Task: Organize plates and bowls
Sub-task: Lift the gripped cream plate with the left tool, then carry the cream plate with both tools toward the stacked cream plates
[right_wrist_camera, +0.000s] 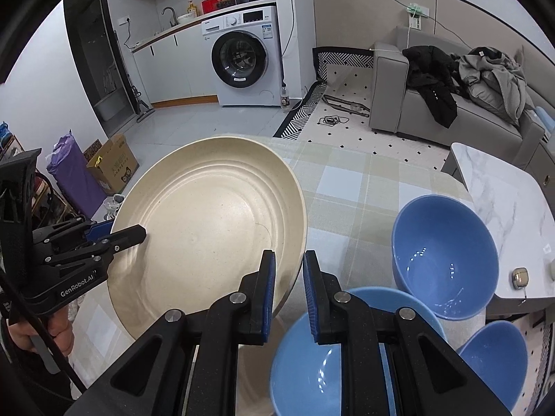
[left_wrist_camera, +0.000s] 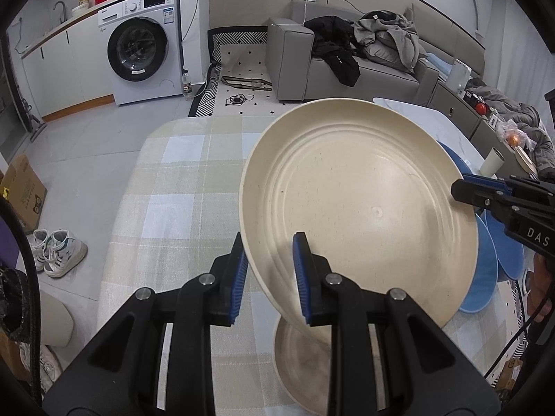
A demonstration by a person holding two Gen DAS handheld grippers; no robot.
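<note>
Left wrist view: the left gripper [left_wrist_camera: 270,274] had its jaws clamped on the cream plate [left_wrist_camera: 360,204] at frame centre, tilted above another plate [left_wrist_camera: 298,364] on the bench [left_wrist_camera: 180,180].

Right wrist view: the right gripper [right_wrist_camera: 289,291] pinched the opposite rim, sharing the load; blue bowls [right_wrist_camera: 444,253] sat lower right.

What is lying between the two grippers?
The cream plate: left gripper and right gripper pinch opposite rims, shown in both wrist views.
</note>
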